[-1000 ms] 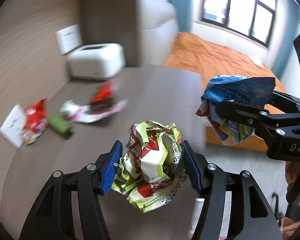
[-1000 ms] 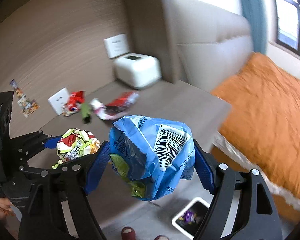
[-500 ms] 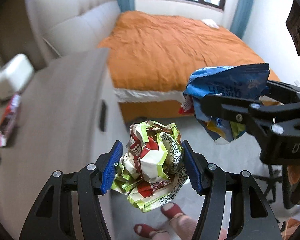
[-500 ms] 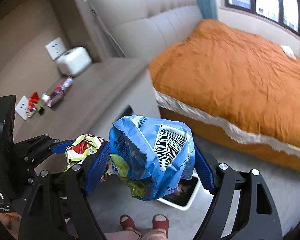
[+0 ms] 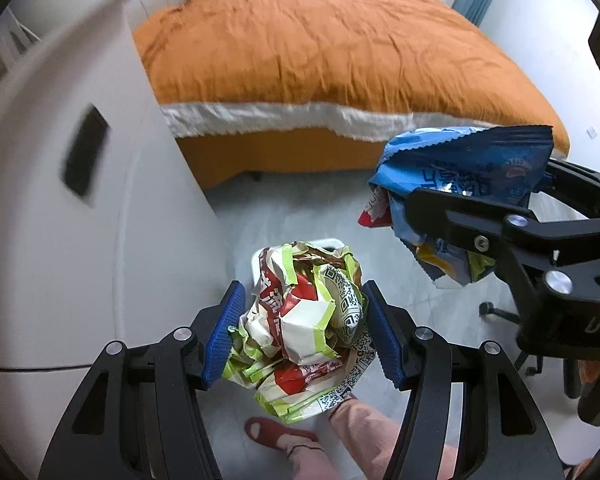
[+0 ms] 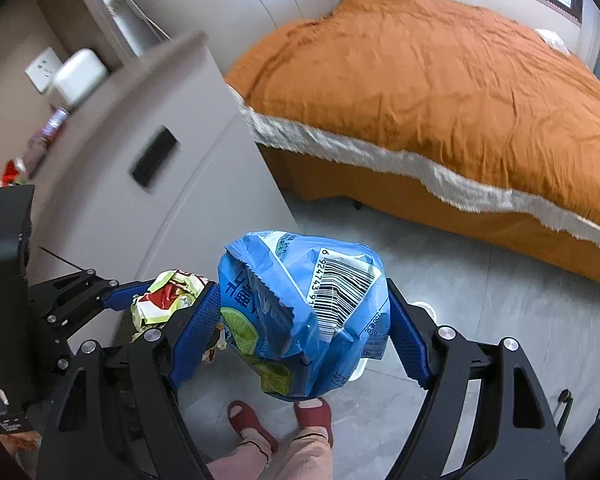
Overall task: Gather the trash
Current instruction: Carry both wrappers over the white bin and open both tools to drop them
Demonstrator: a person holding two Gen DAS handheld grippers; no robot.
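My left gripper [image 5: 304,320] is shut on a crumpled green, red and white wrapper [image 5: 300,312], which hangs over the grey floor. Just behind the wrapper's top edge peeks the rim of a small white bin [image 5: 328,242]. My right gripper [image 6: 304,320] is shut on a puffy blue snack bag [image 6: 308,304] with a barcode. The bin's rim [image 6: 424,307] shows past the bag. In the right wrist view the left gripper [image 6: 156,300] and its wrapper [image 6: 168,296] are close on the left. In the left wrist view the blue bag [image 5: 460,176] hangs at the right.
A pale cabinet [image 5: 80,240] with a dark handle slot stands on the left. Behind is a bed with an orange cover [image 5: 320,60]. A person's feet in red slippers [image 6: 248,416] are below the grippers. Loose wrappers [image 6: 16,168] and a white box [image 6: 76,76] lie on the cabinet top.
Both grippers have swung away from the cabinet top and down beside it, tilting toward the floor. The bin and the feet came into view. Both grips stayed the same.
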